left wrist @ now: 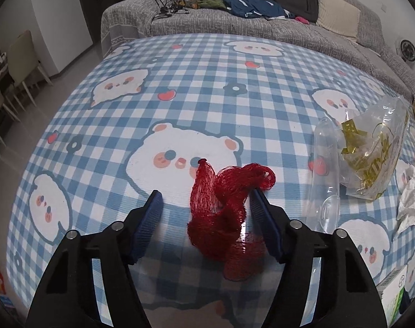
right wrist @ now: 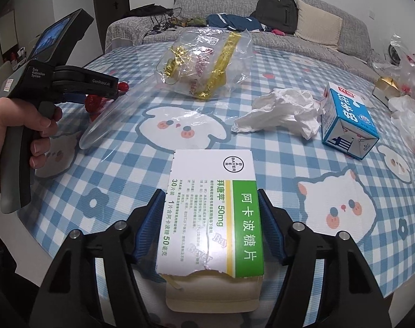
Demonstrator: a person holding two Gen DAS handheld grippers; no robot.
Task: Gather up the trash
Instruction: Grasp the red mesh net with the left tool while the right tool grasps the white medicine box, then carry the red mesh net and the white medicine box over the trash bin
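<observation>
A crumpled red mesh net [left wrist: 223,213] lies on the blue checked tablecloth [left wrist: 207,87] between the fingers of my left gripper [left wrist: 207,199]. The jaws stand wide; the right pad [left wrist: 262,213] touches the net, the left pad is apart from it. My right gripper [right wrist: 210,201] has its pads on both sides of a white and green medicine box [right wrist: 211,213] lying at the table's near edge. The left gripper [right wrist: 70,82] shows in the right wrist view, held by a hand.
A clear plastic bag with gold scraps [right wrist: 204,63], a clear plastic tray [left wrist: 323,175], crumpled white tissue [right wrist: 284,114] and a blue milk carton [right wrist: 347,120] lie on the table. More plastic bags [right wrist: 409,109] sit at the far right. A grey sofa [left wrist: 234,19] stands behind.
</observation>
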